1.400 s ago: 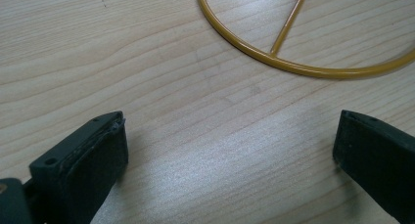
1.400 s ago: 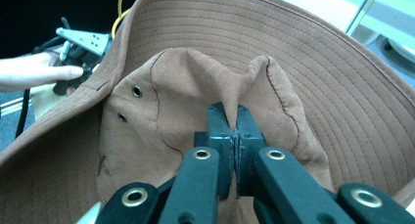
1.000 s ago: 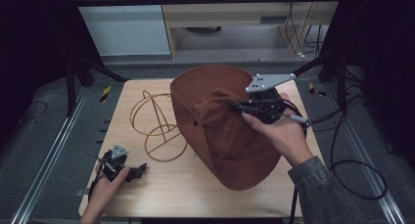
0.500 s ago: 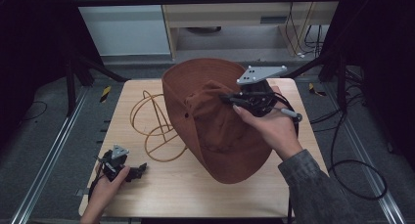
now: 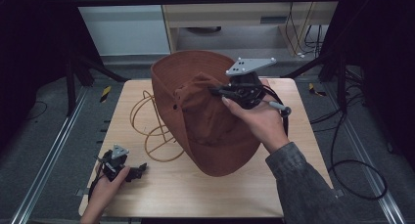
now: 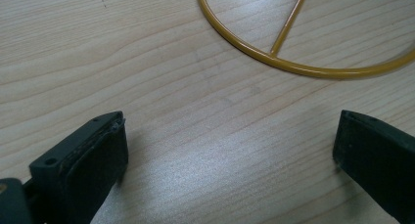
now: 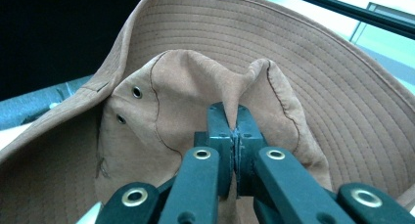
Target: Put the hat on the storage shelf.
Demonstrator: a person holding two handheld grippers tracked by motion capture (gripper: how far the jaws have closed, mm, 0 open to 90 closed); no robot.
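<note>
Left tool [image 5: 138,169]: rests low on the near left of the tabletop [image 5: 161,194], jaws spread wide with nothing between them; in the left gripper view only bare wood lies between the two pads.
Right tool [image 5: 215,91]: jaws pinched tight on a fold of the crown of the brown bucket hat [image 5: 215,131]; in the right gripper view [image 7: 235,131] the cloth bunches up between the pads.
Hat: held up over the middle of the tabletop, brim tipped toward the far side, its near edge down by the wood.
Step in hand: by my judgement, carrying the hat toward the yellow wire hat stand [image 5: 151,123], which stands just beside it on the left.
Next move: likely calls for lifting the crown above the stand's top loop, then lowering it so the hollow settles over the wire.
In the way: the floppy brim could catch the wire loops; the stand looks light and may tip.
Beyond: black frame legs and loose cables on the floor at the right [image 5: 352,136], well apart.
</note>
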